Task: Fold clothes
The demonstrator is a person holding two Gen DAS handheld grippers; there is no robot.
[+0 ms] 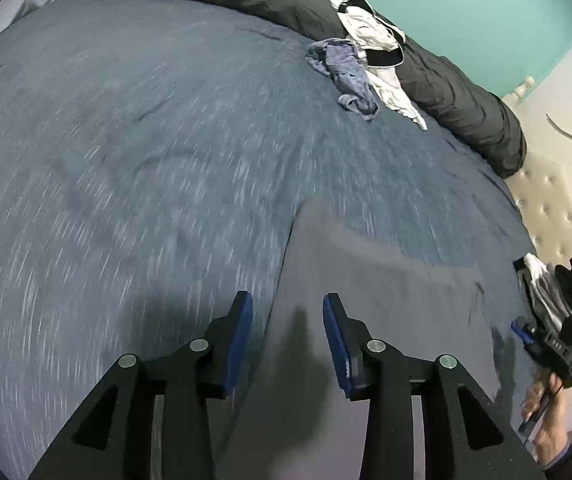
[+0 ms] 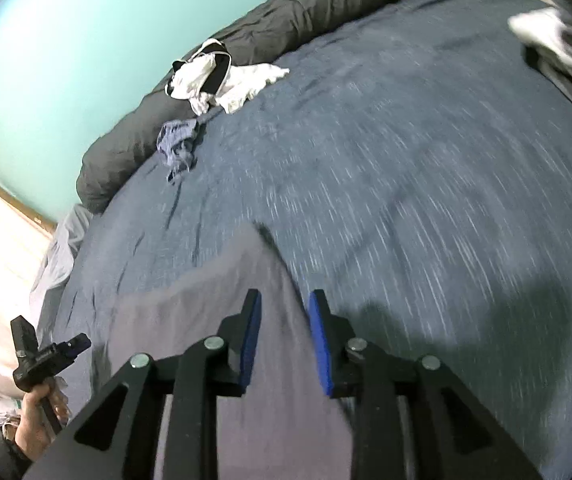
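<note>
Left gripper (image 1: 288, 300): seen from its own wrist camera with the blue-padded fingers (image 1: 239, 344) spread apart and nothing between them; it is held above the left edge of the grey garment. In the right wrist view the same tool (image 2: 79, 342) appears at the lower left, gripped by the person's left hand (image 2: 37, 408).

Right gripper (image 2: 286, 298): fingers parted, blue pads (image 2: 320, 348) facing each other, nothing clasped; it is held over the right edge of the grey garment. In the left wrist view it appears at the far right (image 1: 520, 330), held by the right hand (image 1: 546, 412).

Grey garment (image 1: 366, 320): a plain grey cloth laid flat on the bedspread, nearest the cameras, tapering to a point away from them (image 2: 213, 312). Whether either gripper touches it cannot be told.

Bedspread (image 1: 125, 160): heathered blue-grey fabric covering the bed; motion blur streaks its surface in both views.

Blue garment (image 1: 346, 76): crumpled, lying on the bedspread at the far side, just beside the white-and-black pile (image 2: 177, 144).

White-and-black clothes (image 1: 374, 52): an unfolded heap resting partly on the dark rolled duvet (image 2: 213, 76).

Dark duvet (image 1: 446, 80): rolled along the far edge of the bed, against the teal wall (image 2: 65, 40).

Headboard (image 1: 558, 200): cream, button-tufted, at the right of the left wrist view.

Second clothes pile (image 1: 542, 288): grey, white and black items near the headboard, well apart from the grey garment.
</note>
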